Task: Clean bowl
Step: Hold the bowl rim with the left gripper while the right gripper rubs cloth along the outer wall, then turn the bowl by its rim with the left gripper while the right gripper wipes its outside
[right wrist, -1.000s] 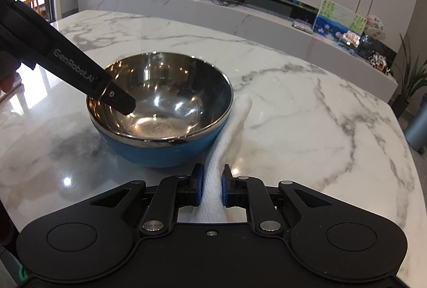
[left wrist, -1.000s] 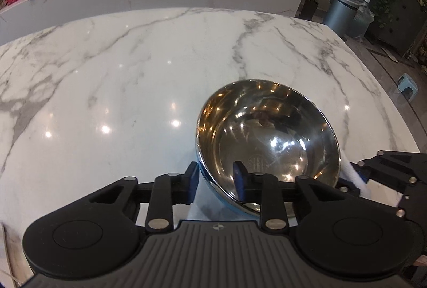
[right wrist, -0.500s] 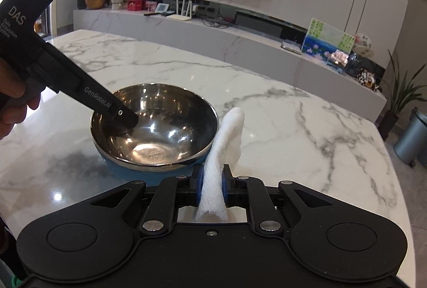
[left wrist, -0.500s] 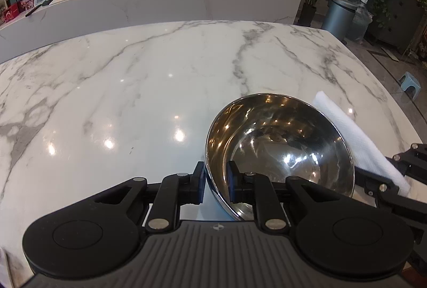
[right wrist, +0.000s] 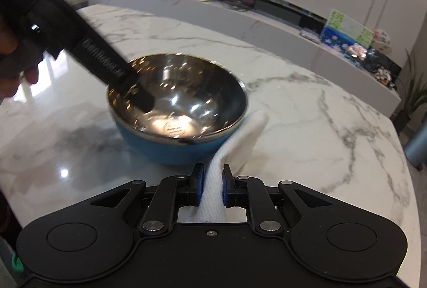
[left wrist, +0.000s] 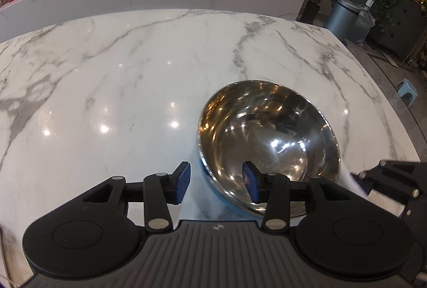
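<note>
Marble table (left wrist: 133, 79), steel bowl (left wrist: 267, 133), left hand-held gripper (left wrist: 217, 182) opening astride its rim, right hand-held gripper (right wrist: 212, 187) clamping white cloth (right wrist: 240, 138).

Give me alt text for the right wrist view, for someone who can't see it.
The right gripper is shut on a white cloth that trails up beside a steel bowl with a blue outside, on a white marble table. From the left, the left gripper, held by a hand, reaches over the bowl's rim, jaws opening.

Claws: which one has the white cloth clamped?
The right claw: its pads pinch the white cloth beside the bowl. The left claw holds no cloth; it is opening, straddling the bowl's rim.
</note>
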The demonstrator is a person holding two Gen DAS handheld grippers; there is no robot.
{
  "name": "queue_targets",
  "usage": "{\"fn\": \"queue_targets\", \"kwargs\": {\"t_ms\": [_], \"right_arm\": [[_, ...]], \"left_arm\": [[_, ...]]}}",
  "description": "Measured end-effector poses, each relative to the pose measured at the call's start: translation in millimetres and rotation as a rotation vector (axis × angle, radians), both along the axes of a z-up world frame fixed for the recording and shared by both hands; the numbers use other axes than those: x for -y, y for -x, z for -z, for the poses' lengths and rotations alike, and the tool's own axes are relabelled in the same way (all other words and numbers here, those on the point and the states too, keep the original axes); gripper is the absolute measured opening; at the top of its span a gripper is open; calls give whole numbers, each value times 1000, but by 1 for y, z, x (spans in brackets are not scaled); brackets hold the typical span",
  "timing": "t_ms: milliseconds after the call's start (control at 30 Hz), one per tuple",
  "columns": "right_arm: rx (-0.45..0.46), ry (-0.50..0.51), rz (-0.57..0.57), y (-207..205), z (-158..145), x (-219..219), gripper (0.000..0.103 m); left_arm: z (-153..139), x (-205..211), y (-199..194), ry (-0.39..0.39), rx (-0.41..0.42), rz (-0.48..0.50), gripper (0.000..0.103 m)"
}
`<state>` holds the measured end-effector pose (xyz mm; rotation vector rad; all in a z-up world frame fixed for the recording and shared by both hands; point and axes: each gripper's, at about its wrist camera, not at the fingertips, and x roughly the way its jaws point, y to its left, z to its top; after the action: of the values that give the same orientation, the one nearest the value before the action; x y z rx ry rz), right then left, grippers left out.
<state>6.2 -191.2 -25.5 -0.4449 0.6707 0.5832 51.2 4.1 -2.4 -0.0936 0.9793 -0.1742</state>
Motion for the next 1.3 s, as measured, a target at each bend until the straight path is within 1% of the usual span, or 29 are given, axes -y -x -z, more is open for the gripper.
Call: {"fn": "queue_targets", "kwargs": {"t_ms": [100, 167, 200, 267, 333, 367, 533, 600, 700, 800, 867, 900, 933, 1100, 1200, 1267, 1300], "right_arm": [[-1, 13, -18, 1, 2, -4, 12], [0, 10, -13, -1, 2, -3, 12], [1, 9, -10, -1, 2, -3, 12], [8, 5, -2, -2, 0, -1, 12], [23, -8, 9, -2, -3, 3, 12], [29, -14, 13, -2, -4, 4, 12], [83, -50, 37, -1, -16, 12, 12], [107, -67, 52, -1, -20, 15, 12], [103, -78, 48, -1, -21, 17, 12], [87, -66, 26, 0, -18, 13, 11], [74, -50, 11, 0, -14, 10, 11], [68, -46, 5, 1, -13, 8, 11], [60, -42, -3, 2, -12, 6, 11], [30, -21, -25, 6, -5, -1, 11], [19, -9, -34, 6, -2, -4, 11], [14, -6, -34, 6, -1, -5, 11], [14, -7, -31, 5, -1, -5, 11]], "left_arm": [[0, -1, 0, 5, -5, -1, 41], [0, -1, 1, 8, -8, -2, 37], [0, -1, 1, 7, -9, -1, 32], [1, 0, 0, -10, -6, 6, 29], [1, 0, -1, -18, 2, 9, 23], [1, 0, -2, -20, 7, 10, 23], [0, 1, -7, -47, 35, 9, 16], [0, 2, -8, -56, 45, 6, 16], [1, 3, -9, -58, 46, 6, 16], [1, 2, -8, -52, 36, -3, 17], [2, 0, -7, -35, 22, -15, 26], [2, -1, -7, -27, 16, -21, 35], [1, -2, -5, -20, 12, -29, 40], [-1, -5, 0, 12, -7, -35, 41], [0, -5, 1, 12, -14, -30, 40], [0, -4, 2, 6, -13, -21, 34], [0, -3, 2, 4, -10, -15, 30]]}}
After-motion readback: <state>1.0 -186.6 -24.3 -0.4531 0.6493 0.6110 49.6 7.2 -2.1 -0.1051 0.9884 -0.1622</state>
